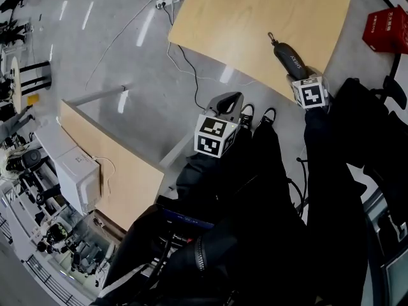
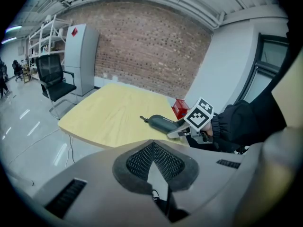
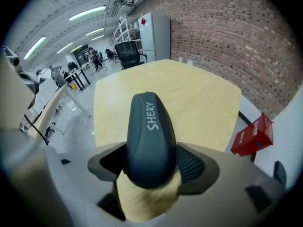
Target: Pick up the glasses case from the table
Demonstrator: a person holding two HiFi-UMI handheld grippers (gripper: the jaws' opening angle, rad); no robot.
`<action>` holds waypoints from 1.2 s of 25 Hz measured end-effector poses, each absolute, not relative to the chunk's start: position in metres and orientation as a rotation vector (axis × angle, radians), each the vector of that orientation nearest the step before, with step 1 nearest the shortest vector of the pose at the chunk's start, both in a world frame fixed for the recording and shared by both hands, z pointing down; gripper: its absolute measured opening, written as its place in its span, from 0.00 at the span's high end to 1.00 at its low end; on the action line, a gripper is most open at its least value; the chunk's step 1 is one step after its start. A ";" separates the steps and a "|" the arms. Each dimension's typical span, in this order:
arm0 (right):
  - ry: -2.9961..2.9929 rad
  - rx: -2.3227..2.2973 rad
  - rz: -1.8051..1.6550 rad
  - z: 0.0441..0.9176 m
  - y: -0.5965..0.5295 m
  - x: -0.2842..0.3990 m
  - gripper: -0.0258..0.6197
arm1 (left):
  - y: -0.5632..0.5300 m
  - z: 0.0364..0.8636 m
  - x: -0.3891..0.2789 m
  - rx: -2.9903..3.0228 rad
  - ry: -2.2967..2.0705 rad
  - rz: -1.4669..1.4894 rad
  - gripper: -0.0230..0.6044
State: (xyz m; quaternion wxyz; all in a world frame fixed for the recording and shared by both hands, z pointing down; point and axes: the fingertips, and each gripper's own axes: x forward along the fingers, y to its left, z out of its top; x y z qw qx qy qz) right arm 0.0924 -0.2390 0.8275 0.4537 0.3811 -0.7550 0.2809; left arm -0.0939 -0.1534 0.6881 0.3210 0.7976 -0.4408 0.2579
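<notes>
A dark grey glasses case (image 1: pixel 290 57) lies near the front right edge of the light wooden table (image 1: pixel 255 18), with a short strap at its far end. My right gripper (image 1: pixel 293 73) stands over its near end. In the right gripper view the case (image 3: pixel 150 136) lies between the wide jaws of that gripper (image 3: pixel 154 168); a dark gap shows beside it on the left, and I see no pad pressing. From the left gripper view, the case (image 2: pixel 163 122) and the right gripper (image 2: pixel 182 129) show across the table. My left gripper (image 1: pixel 233 102) hangs off the table's front edge, jaws together and empty (image 2: pixel 154 162).
A red box (image 1: pixel 386 30) sits on the floor beyond the table's right side. A cable (image 1: pixel 185 62) runs over the floor to a power strip (image 1: pixel 167 0). A second wooden table (image 1: pixel 115 164) stands lower left. An office chair (image 2: pixel 54 77) and a white cabinet (image 2: pixel 83 58) stand far off.
</notes>
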 end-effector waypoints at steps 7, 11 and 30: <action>-1.951 1.048 0.704 0.787 -0.239 0.084 0.44 | -0.154 0.671 -0.098 2.115 -1.175 0.635 0.96; -1.998 1.109 0.691 0.764 -0.238 0.084 0.44 | -0.152 0.665 -0.098 2.149 -1.182 0.642 0.96; -2.624 1.555 0.423 0.467 -0.216 0.061 0.45 | -0.187 0.520 -0.099 2.385 -1.341 0.348 0.96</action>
